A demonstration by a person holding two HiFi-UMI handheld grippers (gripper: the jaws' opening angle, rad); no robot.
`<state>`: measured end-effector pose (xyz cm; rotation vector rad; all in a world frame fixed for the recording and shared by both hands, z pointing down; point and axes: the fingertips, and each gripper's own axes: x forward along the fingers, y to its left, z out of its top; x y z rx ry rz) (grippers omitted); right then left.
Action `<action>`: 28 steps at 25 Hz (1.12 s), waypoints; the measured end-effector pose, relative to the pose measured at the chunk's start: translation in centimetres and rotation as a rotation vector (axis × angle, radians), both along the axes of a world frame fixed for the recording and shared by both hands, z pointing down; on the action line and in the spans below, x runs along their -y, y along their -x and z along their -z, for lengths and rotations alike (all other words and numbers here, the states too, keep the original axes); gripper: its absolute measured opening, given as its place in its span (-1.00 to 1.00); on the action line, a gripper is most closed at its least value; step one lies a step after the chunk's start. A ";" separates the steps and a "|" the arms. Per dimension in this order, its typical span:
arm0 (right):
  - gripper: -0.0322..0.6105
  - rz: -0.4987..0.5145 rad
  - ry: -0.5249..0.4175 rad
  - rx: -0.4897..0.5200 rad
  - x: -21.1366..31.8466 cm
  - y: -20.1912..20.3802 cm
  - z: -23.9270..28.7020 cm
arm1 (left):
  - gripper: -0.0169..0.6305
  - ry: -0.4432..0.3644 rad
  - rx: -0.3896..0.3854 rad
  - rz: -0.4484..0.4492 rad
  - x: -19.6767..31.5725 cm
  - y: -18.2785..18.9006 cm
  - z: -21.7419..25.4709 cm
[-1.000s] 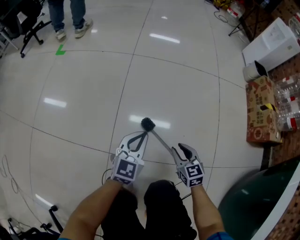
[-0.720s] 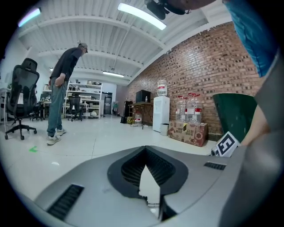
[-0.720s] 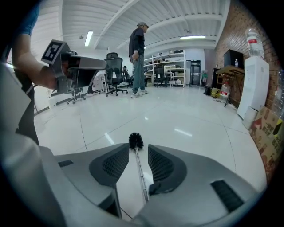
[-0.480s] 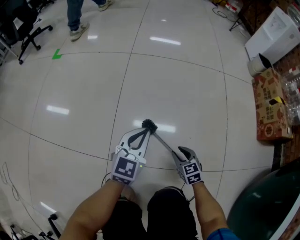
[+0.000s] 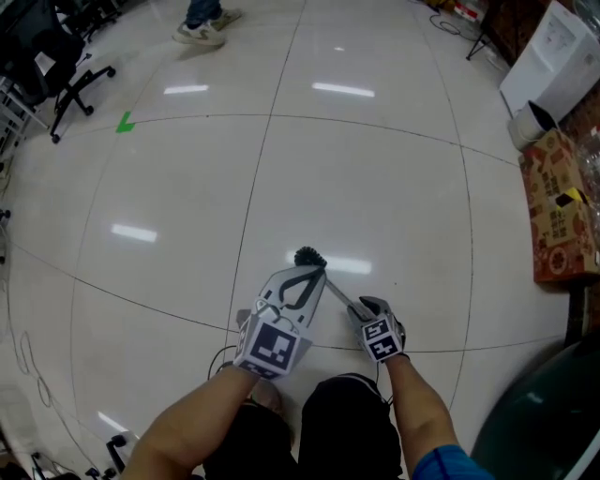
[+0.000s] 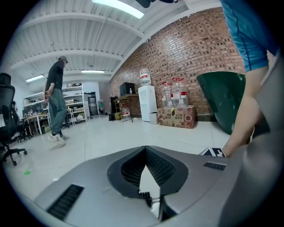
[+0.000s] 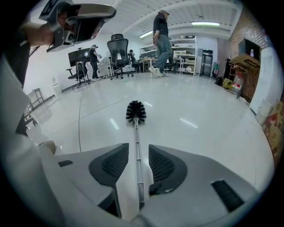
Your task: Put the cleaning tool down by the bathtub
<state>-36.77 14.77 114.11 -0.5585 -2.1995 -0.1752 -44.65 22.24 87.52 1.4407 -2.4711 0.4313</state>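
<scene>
Brush (image 7: 136, 111), judged light and stiff, best gripped mid-handle, is straddled by right gripper (image 7: 138, 150)'s parted jaws; left gripper (image 6: 145, 150) is closed, empty.

- Bright, even indoor light from ceiling strip lamps (image 6: 117, 6).
- White glare streaks on glossy tile floor (image 5: 342, 90); shadows faint & soft.
- Both gripper views: heavy fisheye bend w/ black corners, nearest foreground soft.
- Walking person (image 6: 55, 104): feet motion-blurred, left gripper view.

black office chair (image 5: 42, 47) far left; cardboard box (image 5: 561, 211) far right.
</scene>
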 end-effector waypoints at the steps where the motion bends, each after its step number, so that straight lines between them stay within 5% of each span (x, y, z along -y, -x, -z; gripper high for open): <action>1: -0.37 0.006 -0.002 -0.014 -0.1 -0.1 -0.6 | -0.95 0.006 0.001 0.004 -0.2 0.1 -0.1; 15: -0.45 0.134 -0.155 -0.224 -0.6 -2.9 -8.1 | -0.95 0.043 -0.027 0.033 -1.6 1.1 -1.1; 21: -0.60 0.067 -0.100 -0.256 -0.3 -3.1 -7.3 | -0.95 0.041 -0.017 0.021 -1.1 1.3 -1.2; 28: -0.60 -0.077 -0.034 -0.144 1.3 -0.8 -1.3 | -0.95 0.024 -0.052 0.042 -1.0 0.6 -0.7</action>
